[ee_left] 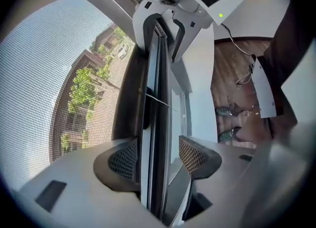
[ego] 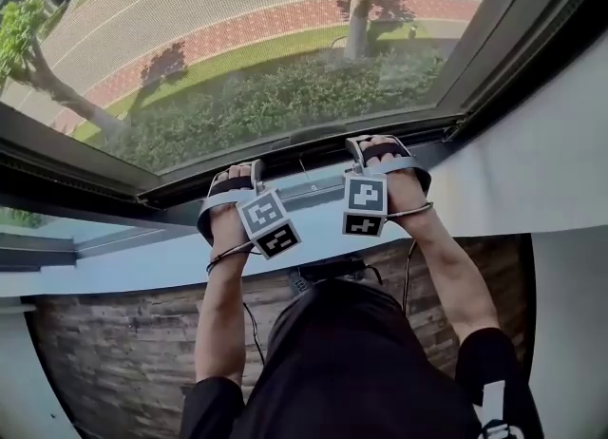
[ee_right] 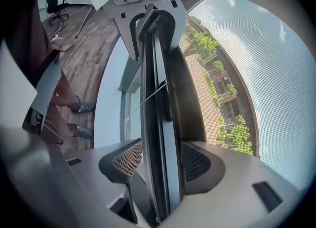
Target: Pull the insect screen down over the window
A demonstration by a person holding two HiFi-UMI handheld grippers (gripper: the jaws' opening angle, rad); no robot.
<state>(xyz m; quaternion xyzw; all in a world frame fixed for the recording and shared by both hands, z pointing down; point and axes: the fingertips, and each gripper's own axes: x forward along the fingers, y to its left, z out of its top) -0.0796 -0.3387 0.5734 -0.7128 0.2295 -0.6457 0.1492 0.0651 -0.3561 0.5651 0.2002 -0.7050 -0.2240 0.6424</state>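
Note:
The insect screen's mesh [ego: 237, 38] covers the window pane, with the street and trees showing through it. Its dark bottom bar [ego: 304, 157] lies low, just above the white sill [ego: 123, 271]. My left gripper [ego: 236, 176] and right gripper [ego: 382, 149] sit side by side on this bar. In the left gripper view the bar [ee_left: 155, 98] runs between the pads of my left gripper [ee_left: 157, 158], which is shut on it. In the right gripper view the bar [ee_right: 155, 103] passes between the pads of my right gripper [ee_right: 160, 162], which clamp it too.
The dark window frame [ego: 532, 38] rises at the right, beside a white wall [ego: 560, 171]. A wooden floor [ego: 104, 352] lies below the sill, and a thin cable [ego: 249, 323] hangs along my left arm. A thin cord [ee_left: 160, 102] crosses the bar between the grippers.

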